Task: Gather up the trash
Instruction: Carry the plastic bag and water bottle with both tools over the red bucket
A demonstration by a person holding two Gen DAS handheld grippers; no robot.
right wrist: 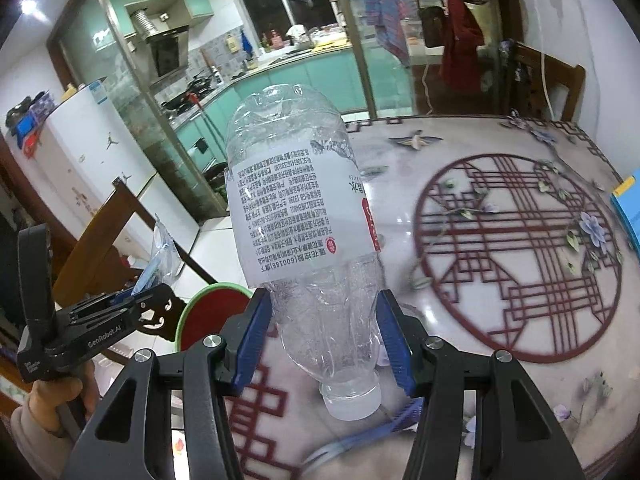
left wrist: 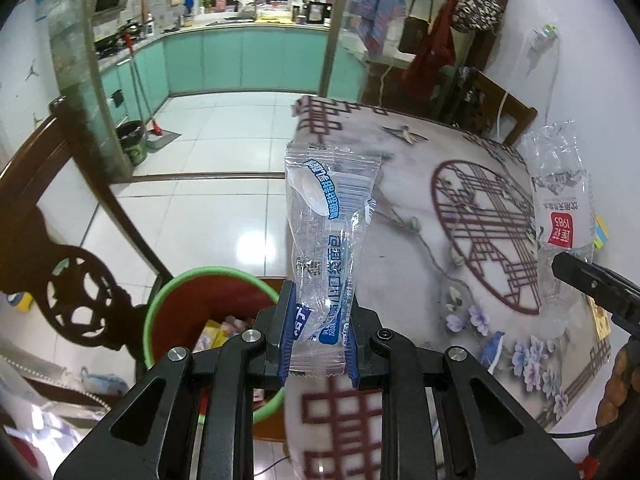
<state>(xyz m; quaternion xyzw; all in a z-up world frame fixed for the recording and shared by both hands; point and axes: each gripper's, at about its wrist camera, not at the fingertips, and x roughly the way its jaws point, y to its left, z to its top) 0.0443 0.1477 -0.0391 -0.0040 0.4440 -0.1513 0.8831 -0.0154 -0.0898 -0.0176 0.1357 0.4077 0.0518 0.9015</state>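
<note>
My left gripper (left wrist: 320,332) is shut on a clear plastic wrapper (left wrist: 326,240) with blue print, held upright at the table's left edge, just right of a green-rimmed red trash bin (left wrist: 160,308) on the floor. My right gripper (right wrist: 324,336) is shut on a crushed clear water bottle (right wrist: 300,208) with a white label, cap end down, above the table. The bottle (left wrist: 560,200) and the right gripper's finger (left wrist: 592,280) also show at the right of the left wrist view. The left gripper (right wrist: 156,300) with the wrapper (right wrist: 160,256) and the bin (right wrist: 212,300) show at the left of the right wrist view.
The table (right wrist: 520,240) has a cloth with a red lattice circle and flowers. A dark carved wooden chair (left wrist: 68,280) stands left of the bin. A blue and yellow item (right wrist: 628,208) lies at the table's right edge. Another chair (right wrist: 552,80) stands behind the table.
</note>
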